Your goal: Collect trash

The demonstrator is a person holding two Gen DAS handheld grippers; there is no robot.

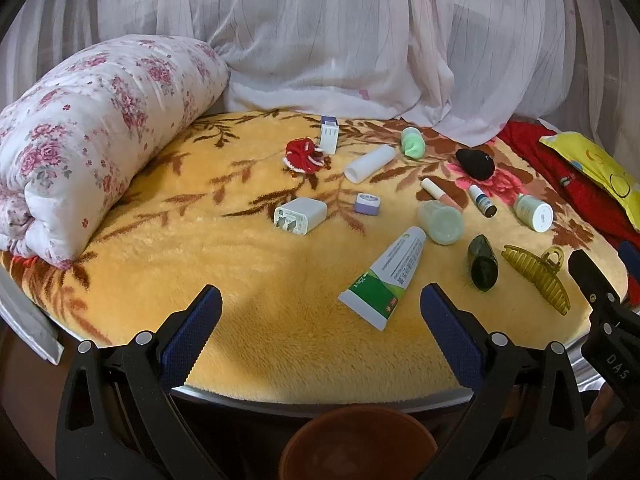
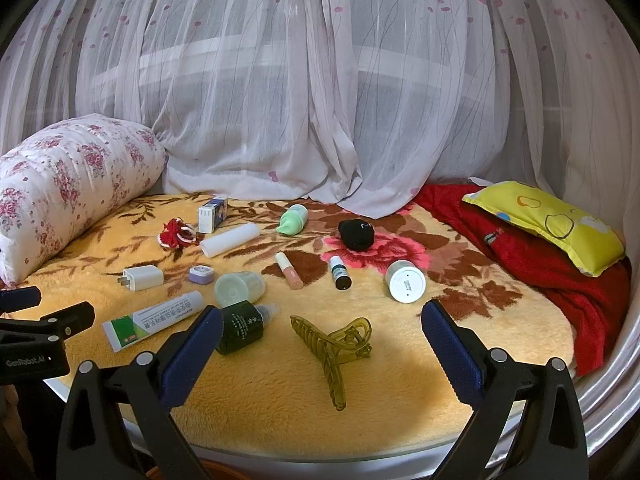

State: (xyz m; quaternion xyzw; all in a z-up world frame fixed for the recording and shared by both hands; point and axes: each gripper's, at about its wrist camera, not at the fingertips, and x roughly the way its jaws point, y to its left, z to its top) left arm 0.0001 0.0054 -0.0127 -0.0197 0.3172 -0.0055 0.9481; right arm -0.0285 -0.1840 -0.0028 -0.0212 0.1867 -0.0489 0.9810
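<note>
Right under my left gripper (image 1: 320, 336) sat a brown bucket (image 1: 360, 444), below the bed's edge. Both grippers stood wide apart and held nothing. My right gripper (image 2: 322, 356) hung over a yellow-green hair clip (image 2: 332, 350) on the yellow blanket (image 2: 260, 400). I read "GenRobot.AI" on the left gripper's side and "DAS" on the right one's. The green and white tube (image 1: 386, 280) had small print I could not read. A dark green bottle (image 2: 240, 326), a white charger (image 1: 300, 216) and a white jar (image 2: 405, 280) lay scattered nearby.
</note>
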